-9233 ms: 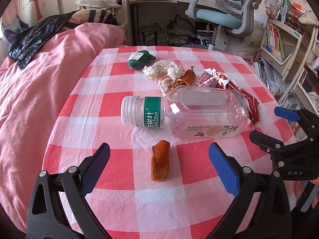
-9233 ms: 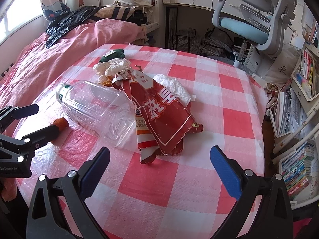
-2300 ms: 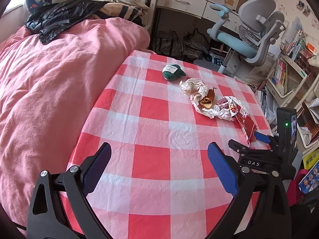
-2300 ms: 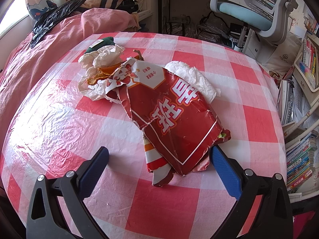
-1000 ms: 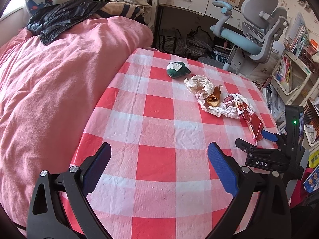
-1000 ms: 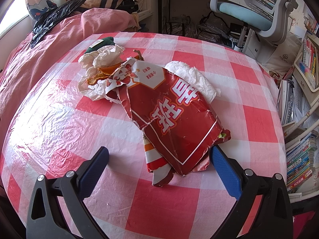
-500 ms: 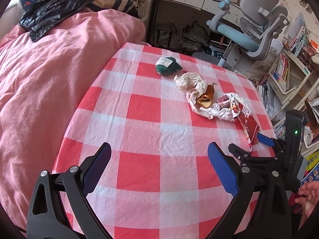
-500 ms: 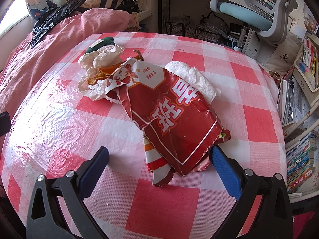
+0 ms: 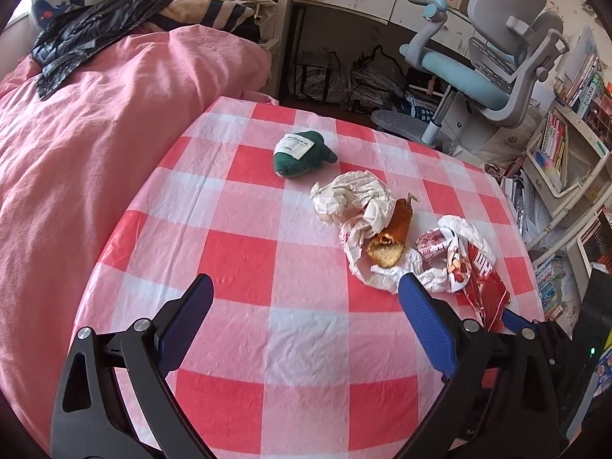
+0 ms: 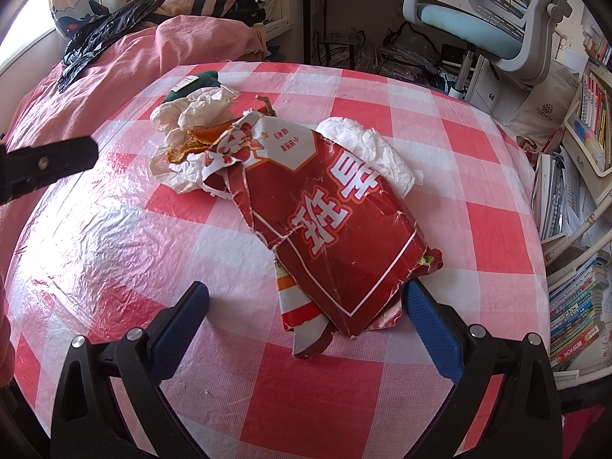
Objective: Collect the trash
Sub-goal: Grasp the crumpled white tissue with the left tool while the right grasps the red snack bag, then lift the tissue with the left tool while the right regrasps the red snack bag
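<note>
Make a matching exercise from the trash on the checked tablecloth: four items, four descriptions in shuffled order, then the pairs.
Items:
1. red snack bag
2. green plush toy
3. crumpled white paper wrapper
4. half-eaten fried bread

Descriptions:
A. lies on the wrapper
B. carries a white tag
C. nearest the open right gripper
D. between the plush toy and the snack bag

Pairs: 1-C, 2-B, 3-D, 4-A

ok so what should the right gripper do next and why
Probably ease the right gripper forward a little and close on the near edge of the red snack bag. Its jaws are open and empty, the bag's bottom corner already lies between the blue pads, and it is the closest trash left on the checked tablecloth.
</note>
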Available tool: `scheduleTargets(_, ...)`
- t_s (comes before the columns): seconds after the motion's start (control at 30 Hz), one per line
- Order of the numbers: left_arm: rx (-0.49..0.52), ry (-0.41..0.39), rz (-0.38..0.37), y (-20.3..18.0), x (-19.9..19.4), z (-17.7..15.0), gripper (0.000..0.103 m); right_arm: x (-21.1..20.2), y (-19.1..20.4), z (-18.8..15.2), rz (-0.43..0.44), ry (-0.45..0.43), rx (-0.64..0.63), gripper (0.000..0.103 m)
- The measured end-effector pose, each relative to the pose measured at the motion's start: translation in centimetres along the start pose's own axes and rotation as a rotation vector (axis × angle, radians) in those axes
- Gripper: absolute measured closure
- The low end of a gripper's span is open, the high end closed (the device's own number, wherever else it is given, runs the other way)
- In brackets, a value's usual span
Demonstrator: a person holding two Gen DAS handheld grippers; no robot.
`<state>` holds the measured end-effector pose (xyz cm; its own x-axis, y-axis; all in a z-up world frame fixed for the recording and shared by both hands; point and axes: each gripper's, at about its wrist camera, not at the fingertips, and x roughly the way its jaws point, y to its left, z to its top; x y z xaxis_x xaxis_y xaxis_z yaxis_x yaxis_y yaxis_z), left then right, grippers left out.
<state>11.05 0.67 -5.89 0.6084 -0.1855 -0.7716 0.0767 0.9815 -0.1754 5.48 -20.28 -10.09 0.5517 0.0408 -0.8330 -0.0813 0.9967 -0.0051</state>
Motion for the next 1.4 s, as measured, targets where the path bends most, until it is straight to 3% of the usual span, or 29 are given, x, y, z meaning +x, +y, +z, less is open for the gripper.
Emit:
scheduleTargets(0.2,0.058,0.000,0.011,-1.8,3.3,2.0,0.009,-0.7,0.2,0.4,0.052,0.085,-0.060,0.007)
scheduleTargets(0.37,0.099,0.000,0.014,-2.9,5.9,3.9,0.009,-5.2,-0.8,0.3,-0.005,-0.100,-0.147,0.007)
scheduleTargets(0.57,0.117,0.036,0.013,-3.5,9.0,5.3,0.010,-2.7,-0.3,1.8,0.021,-0.080,-0.204,0.007)
scheduleTargets(0.67,0.115,0.061,-0.018,-3.2,9.6,5.5,0.029,-1.3,0.1,2.5,0.024,-0.049,-0.210,0.007)
scheduleTargets(0.7,0.110,0.078,-0.035,-3.1,9.8,5.6,0.042,-0.9,0.0,2.8,0.040,-0.040,-0.194,0.007)
scheduleTargets(0.73,0.101,0.088,-0.053,-2.8,9.8,5.7,0.047,-0.6,-0.4,3.0,0.062,-0.031,-0.173,0.010)
scheduleTargets(0.83,0.082,0.094,-0.094,-2.1,9.3,6.0,0.057,0.0,-1.4,3.3,0.128,-0.001,-0.104,0.038)
scheduleTargets(0.9,0.056,0.097,-0.136,-1.4,8.5,6.1,0.059,-0.2,-2.1,3.3,0.178,-0.003,-0.060,0.043)
scheduleTargets(1.0,0.020,0.091,-0.170,0.0,7.2,5.9,0.061,-0.9,-2.5,3.0,0.246,-0.004,-0.026,0.062)
scheduleTargets(1.03,0.007,0.092,-0.175,0.5,6.9,5.7,0.064,-0.9,-2.6,2.9,0.284,0.008,-0.008,0.085)
scheduleTargets(1.3,-0.112,0.099,-0.247,5.1,3.4,3.0,0.070,-3.5,-2.3,0.6,0.326,0.010,-0.026,0.093)
scheduleTargets(1.4,-0.177,0.082,-0.312,6.8,1.3,1.8,0.070,-4.7,-2.8,-0.2,0.337,-0.003,-0.011,0.093)
